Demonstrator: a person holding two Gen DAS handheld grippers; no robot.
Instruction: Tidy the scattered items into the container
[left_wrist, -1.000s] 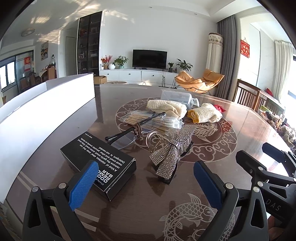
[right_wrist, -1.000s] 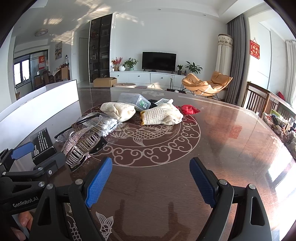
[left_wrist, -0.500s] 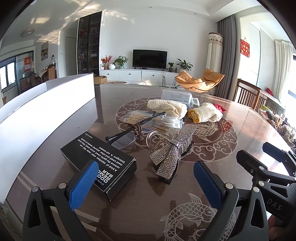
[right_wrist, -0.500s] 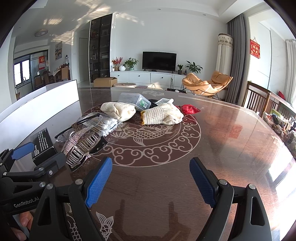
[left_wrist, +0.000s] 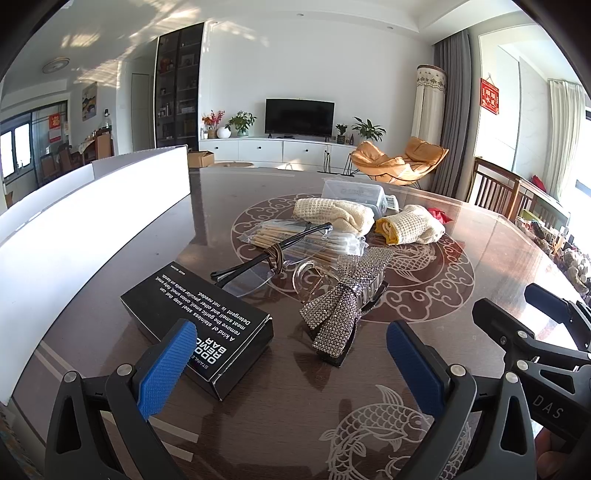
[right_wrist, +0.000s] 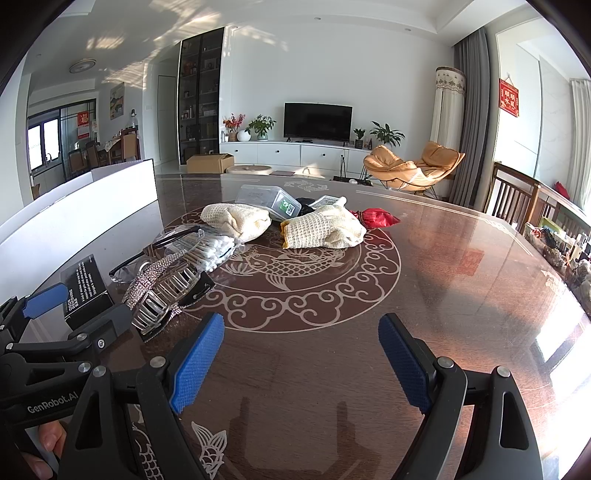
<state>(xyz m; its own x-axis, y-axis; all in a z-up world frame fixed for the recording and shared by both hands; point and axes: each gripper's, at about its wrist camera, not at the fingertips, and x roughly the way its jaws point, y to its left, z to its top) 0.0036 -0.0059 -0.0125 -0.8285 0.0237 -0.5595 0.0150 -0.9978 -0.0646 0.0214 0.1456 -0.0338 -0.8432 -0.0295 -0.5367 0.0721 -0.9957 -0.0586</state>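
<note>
Both grippers wide open over the table, nothing taken up yet.

The left gripper (left_wrist: 291, 363) has its jaws apart and empty; the black box (left_wrist: 195, 317) lies just ahead and left, its long axis running near-right to far-left, so the left hand is nearer. The right gripper (right_wrist: 301, 363) is open over bare table (right_wrist: 443, 280). The white container (left_wrist: 85, 218) stands along the left edge.
</note>
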